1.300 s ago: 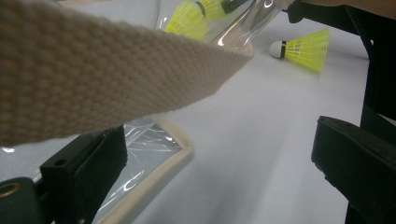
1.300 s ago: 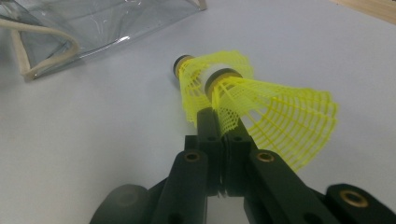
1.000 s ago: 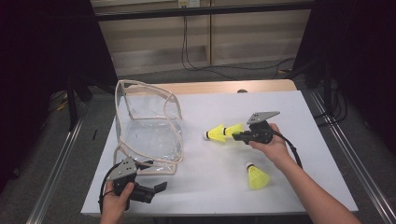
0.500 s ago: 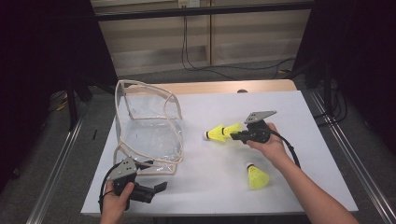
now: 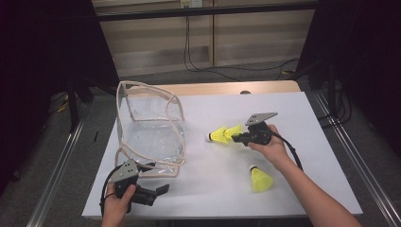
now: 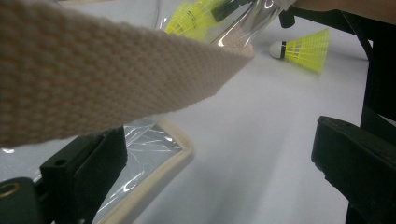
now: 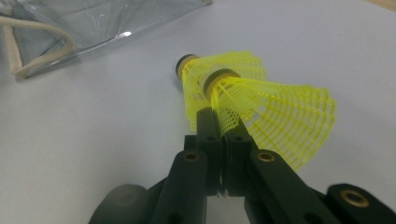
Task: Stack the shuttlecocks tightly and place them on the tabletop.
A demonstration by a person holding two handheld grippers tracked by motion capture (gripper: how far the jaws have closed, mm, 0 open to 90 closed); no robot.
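Two yellow shuttlecocks (image 5: 218, 135), nested one in the other, are at the middle of the white table (image 5: 307, 109). My right gripper (image 5: 235, 137) is shut on the mesh skirt of the nearer one (image 7: 280, 112), jaws pressed together (image 7: 219, 121). A third yellow shuttlecock (image 5: 259, 178) lies alone on its side nearer the front edge, also seen in the left gripper view (image 6: 303, 46). A clear plastic bag (image 5: 146, 127) with beige trim stands open at the left. My left gripper (image 5: 163, 190) is open at the bag's front corner, jaws wide apart (image 6: 219, 149), with a beige strap (image 6: 93, 70) hanging close before its camera.
The table's front edge runs just below my left hand. A wooden strip (image 5: 227, 88) borders the table's far side. Metal rails (image 5: 56, 179) run along the floor on both sides. Bare white surface lies between the bag and the lone shuttlecock.
My right gripper has edged slightly left with the nested shuttlecocks in it. The left gripper and the bag have stayed put.
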